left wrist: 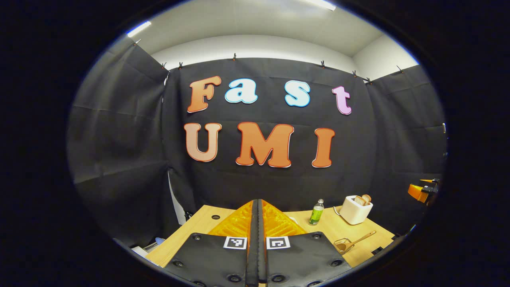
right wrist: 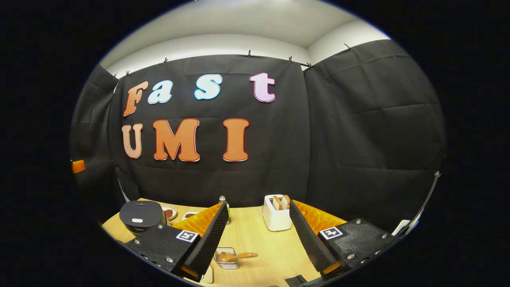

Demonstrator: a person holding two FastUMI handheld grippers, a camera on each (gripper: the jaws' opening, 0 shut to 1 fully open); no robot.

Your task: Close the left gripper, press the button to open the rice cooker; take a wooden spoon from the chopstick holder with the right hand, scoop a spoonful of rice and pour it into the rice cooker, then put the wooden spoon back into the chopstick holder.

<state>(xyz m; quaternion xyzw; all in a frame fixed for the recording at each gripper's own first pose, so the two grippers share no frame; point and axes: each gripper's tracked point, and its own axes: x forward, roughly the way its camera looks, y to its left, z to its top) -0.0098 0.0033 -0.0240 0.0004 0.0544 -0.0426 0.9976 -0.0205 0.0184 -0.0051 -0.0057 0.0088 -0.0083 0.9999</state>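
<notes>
The table [right wrist: 255, 235] was pale, matt wood grain, and the wooden spoon [right wrist: 237, 256] lay in a clear glossy holder [right wrist: 226, 259]. The rice cooker [right wrist: 141, 216] had matt black plastic; the toaster [right wrist: 275, 217] looked smooth and white.

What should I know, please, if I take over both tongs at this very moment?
Left tongs: shut, holding nothing, raised over the wooden table.
Right tongs: open, empty, above the table.
Rice cooker: at the table's left in the right gripper view, lid down.
Wooden spoon: resting in the clear chopstick holder, between the right fingers in that view.
Done: left tongs closed.
Left: press the cooker's button, take the spoon, scoop rice, pour it in, return the spoon.
</notes>
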